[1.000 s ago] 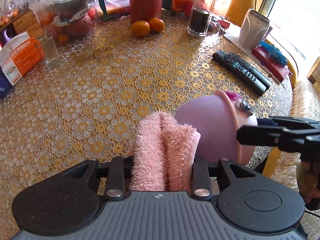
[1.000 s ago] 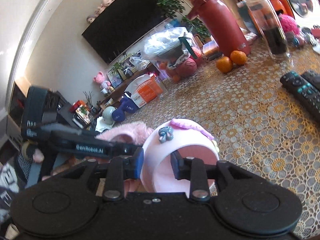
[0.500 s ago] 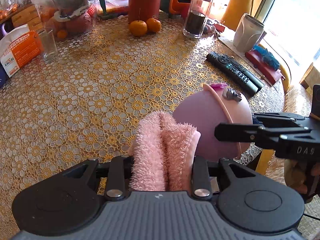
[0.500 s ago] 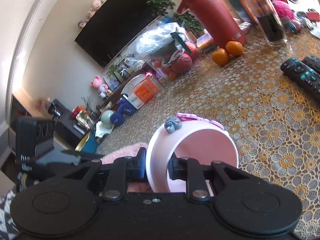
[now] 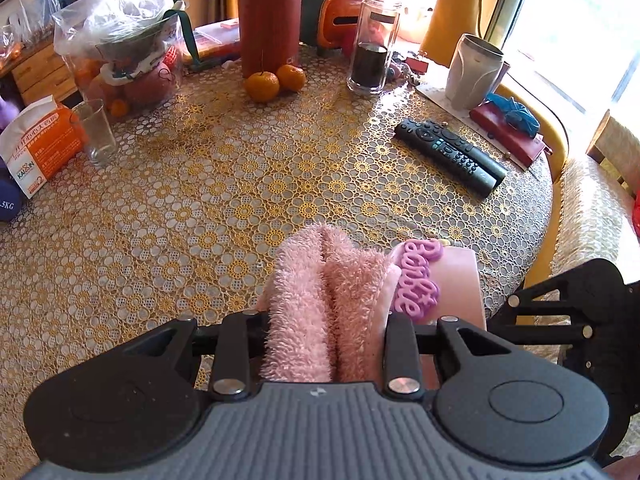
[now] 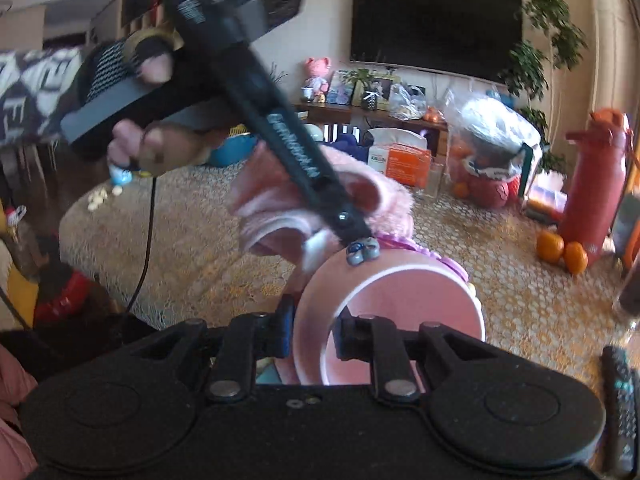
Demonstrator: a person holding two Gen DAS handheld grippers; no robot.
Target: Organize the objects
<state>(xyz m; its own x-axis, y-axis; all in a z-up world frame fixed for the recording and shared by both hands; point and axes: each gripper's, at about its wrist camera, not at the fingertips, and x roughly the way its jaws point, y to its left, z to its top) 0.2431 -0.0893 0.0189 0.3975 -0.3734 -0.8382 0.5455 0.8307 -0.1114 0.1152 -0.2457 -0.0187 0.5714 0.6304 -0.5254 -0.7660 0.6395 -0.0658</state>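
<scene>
My left gripper [image 5: 324, 320] is shut on a folded fluffy pink towel [image 5: 316, 300], held above the near edge of the round table [image 5: 200, 208]. My right gripper [image 6: 314, 334] is shut on the rim of a pink cup [image 6: 400, 304] with purple letters and a small grey charm. In the left wrist view the cup [image 5: 452, 284] sits just right of the towel, touching it. In the right wrist view the towel [image 6: 360, 196] hangs from the left gripper just above and behind the cup's mouth.
On the table stand a red flask [image 5: 268, 16], two oranges [image 5: 276, 80], a glass jar [image 5: 372, 44], a small glass [image 5: 96, 132], a fruit bag [image 5: 120, 52], an orange box [image 5: 36, 148], two remotes [image 5: 452, 152], a grey mug [image 5: 472, 70]. A chair [image 5: 592, 208] stands at right.
The cup has swung in close beside the towel, its lettered side now facing the left camera. The right gripper has turned toward the left gripper, and the towel now sits over the cup's mouth.
</scene>
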